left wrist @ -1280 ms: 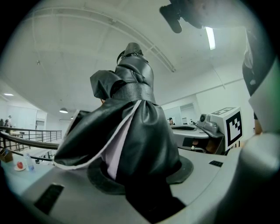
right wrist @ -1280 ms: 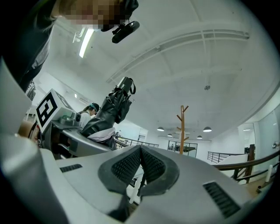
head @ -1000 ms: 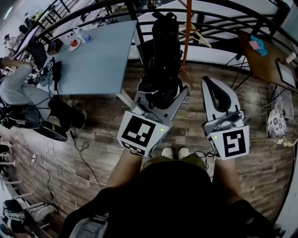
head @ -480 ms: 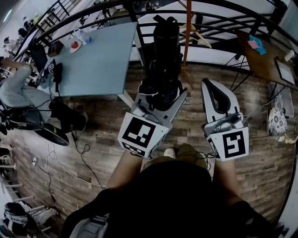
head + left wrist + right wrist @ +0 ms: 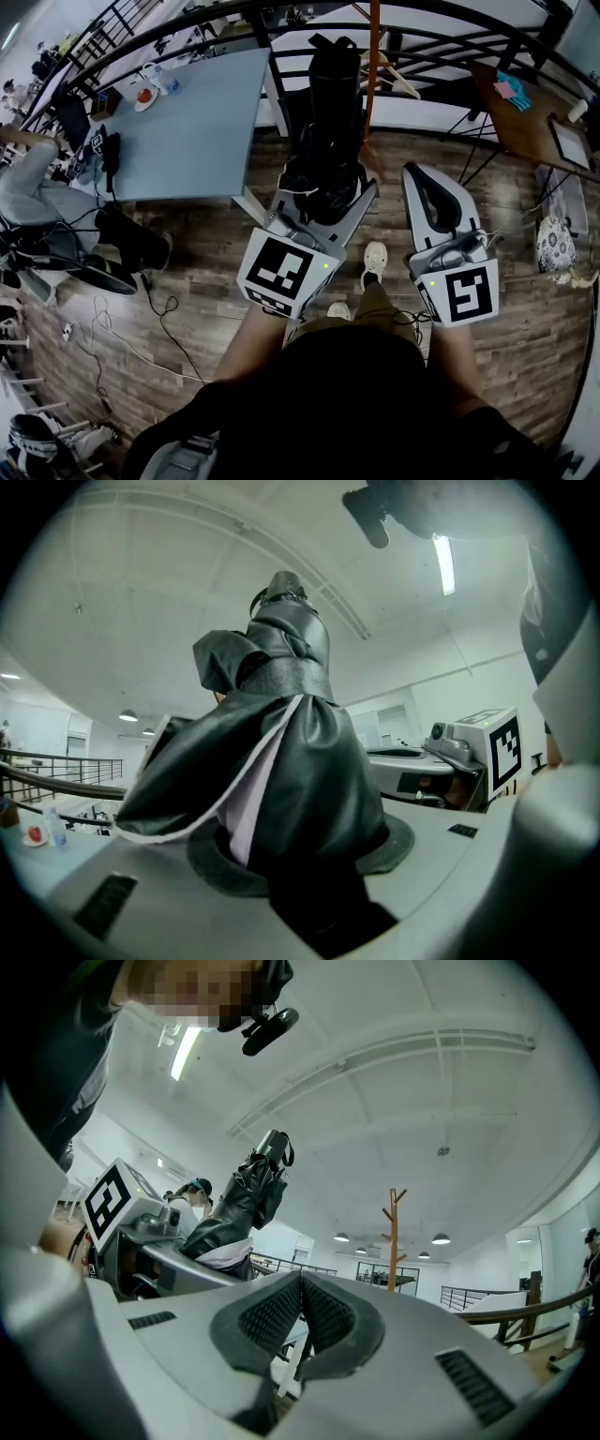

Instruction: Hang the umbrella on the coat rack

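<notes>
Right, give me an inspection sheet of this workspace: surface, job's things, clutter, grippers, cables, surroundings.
Surface: wood-plank floor; the person stands on it.
Job's things: black folded umbrella, held out and not yet hung; wooden coat rack is just right of it in the head view.
Clutter: small items at the far corner of the light blue table; brown desk at right, with a few things on it.
Grippers: left gripper has its jaws closed on the umbrella; right gripper has its jaws together with nothing between them.
Cables: loose cables trail over the floor at left.
Surroundings: black railing beyond; seated person at left.
</notes>
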{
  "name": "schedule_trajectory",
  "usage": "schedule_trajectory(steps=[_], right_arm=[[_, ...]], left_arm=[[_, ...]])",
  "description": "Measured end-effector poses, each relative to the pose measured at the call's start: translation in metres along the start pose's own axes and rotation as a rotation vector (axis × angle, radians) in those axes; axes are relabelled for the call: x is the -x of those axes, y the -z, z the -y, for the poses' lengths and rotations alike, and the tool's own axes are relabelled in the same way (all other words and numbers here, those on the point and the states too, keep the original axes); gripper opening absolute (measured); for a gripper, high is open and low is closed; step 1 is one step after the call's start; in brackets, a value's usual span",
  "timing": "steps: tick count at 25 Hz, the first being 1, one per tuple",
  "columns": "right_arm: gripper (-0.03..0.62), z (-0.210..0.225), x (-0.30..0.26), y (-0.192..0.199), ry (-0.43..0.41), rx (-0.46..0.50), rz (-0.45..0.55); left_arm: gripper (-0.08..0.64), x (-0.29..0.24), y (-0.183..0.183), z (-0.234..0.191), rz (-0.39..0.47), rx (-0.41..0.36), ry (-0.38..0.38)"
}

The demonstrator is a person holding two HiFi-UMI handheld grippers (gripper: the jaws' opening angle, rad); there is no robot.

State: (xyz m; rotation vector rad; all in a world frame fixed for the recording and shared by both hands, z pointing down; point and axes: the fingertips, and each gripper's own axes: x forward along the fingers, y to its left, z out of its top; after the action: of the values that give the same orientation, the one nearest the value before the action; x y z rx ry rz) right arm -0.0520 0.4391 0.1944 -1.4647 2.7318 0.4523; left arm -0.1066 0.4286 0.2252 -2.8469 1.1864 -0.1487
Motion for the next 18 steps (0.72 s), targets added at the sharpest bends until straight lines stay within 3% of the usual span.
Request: schedule_trajectory(steps=[18], right_arm=[[0.031, 0.071, -0.066, 0.034, -0.01, -0.041, 0.036]], left_arm=[[0.209, -0.083, 0.012, -0.05, -0.018, -0.009, -0.013]])
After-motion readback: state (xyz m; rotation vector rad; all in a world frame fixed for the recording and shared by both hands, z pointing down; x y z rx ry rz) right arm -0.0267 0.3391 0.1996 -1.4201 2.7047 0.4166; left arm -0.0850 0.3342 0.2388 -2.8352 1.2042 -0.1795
